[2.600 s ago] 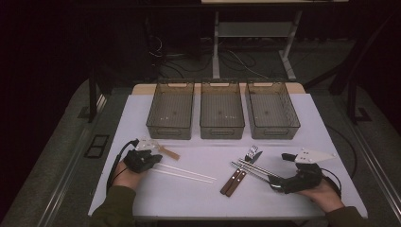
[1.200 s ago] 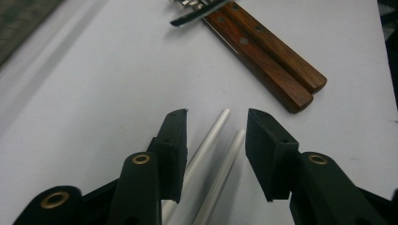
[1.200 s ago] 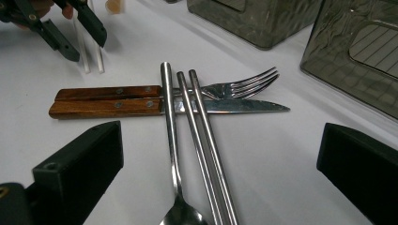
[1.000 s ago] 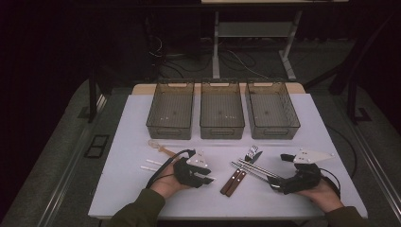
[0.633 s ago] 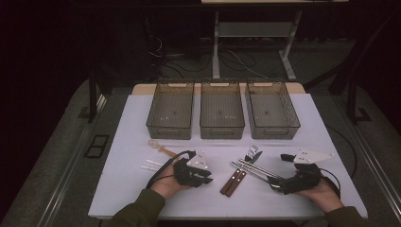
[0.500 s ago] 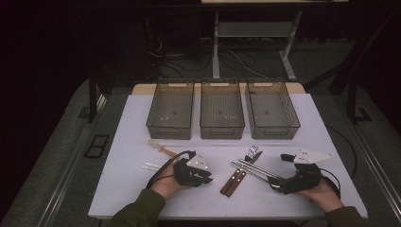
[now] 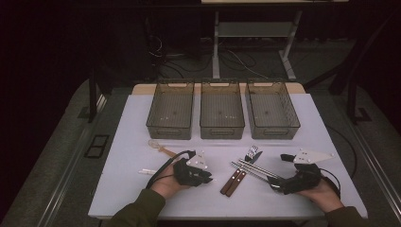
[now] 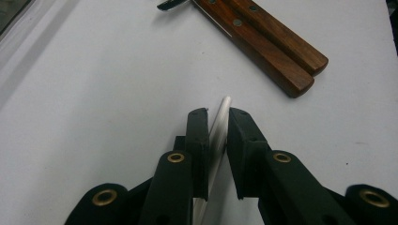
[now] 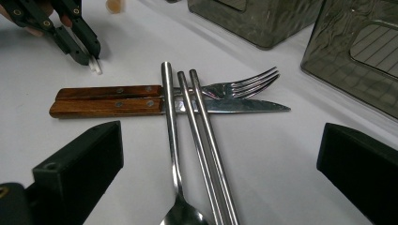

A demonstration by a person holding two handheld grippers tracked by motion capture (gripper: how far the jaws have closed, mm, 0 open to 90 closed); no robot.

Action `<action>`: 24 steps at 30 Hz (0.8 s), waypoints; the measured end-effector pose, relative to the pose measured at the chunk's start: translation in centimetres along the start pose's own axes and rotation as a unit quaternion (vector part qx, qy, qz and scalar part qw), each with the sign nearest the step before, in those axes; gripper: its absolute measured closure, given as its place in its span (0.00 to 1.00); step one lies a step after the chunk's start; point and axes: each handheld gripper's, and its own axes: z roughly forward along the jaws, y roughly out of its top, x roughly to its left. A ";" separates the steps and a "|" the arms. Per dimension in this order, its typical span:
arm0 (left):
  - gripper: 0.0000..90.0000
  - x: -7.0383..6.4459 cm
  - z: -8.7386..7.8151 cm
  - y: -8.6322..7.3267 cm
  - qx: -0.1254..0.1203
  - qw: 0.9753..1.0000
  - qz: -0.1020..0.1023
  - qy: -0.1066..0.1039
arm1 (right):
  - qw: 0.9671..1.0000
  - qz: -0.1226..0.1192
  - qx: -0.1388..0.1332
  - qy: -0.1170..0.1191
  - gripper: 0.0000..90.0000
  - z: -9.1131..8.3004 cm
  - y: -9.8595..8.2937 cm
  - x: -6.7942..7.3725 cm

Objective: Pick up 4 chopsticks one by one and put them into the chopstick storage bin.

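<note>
My left gripper (image 7: 206, 177) (image 8: 218, 117) lies low on the white table (image 7: 142, 118), shut on a pale white chopstick (image 8: 221, 123) whose tip pokes out past the jaws. The chopsticks' other ends (image 7: 145, 171) stick out behind the hand. Just ahead lie a knife and a fork with wooden handles (image 8: 270, 42) (image 7: 232, 180). My right gripper (image 7: 275, 185) (image 9: 220, 140) is wide open, its jaws either side of a metal spoon (image 9: 171, 140) and two metal chopsticks (image 9: 206, 154). These lie across the knife (image 9: 225, 107) and fork (image 9: 244, 83).
Three empty smoke-grey bins (image 7: 170, 111) (image 7: 221, 111) (image 7: 272, 111) stand in a row at the back of the table. A small wooden-handled spoon (image 7: 161, 149) lies in front of the left bin. In the right gripper view the left gripper (image 9: 82, 44) is at the upper left.
Since 2.6 s ago the left gripper moved right along the white chopsticks toward the knife and fork. Over the last second both grippers have stayed put.
</note>
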 end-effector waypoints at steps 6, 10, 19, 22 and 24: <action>0.88 0.1 0.0 0.0 0.000 1.000 -0.001 -0.001 | 1.000 0.000 0.000 0.000 0.01 0.0 0.0 0.0; 0.88 0.3 0.0 0.0 -0.002 1.000 -0.004 -0.004 | 1.000 0.000 0.001 0.000 0.01 0.0 0.0 0.0; 0.89 0.6 0.0 -0.1 -0.003 1.000 -0.010 -0.006 | 1.000 -0.001 0.002 0.001 0.01 0.1 0.0 0.0; 0.89 0.9 0.0 0.0 -0.002 1.000 -0.012 -0.007 | 1.000 -0.001 0.002 0.001 0.01 0.1 0.0 0.0; 0.89 1.1 0.1 0.1 -0.002 1.000 -0.017 -0.006 | 1.000 -0.001 0.002 0.001 0.01 0.1 0.0 0.0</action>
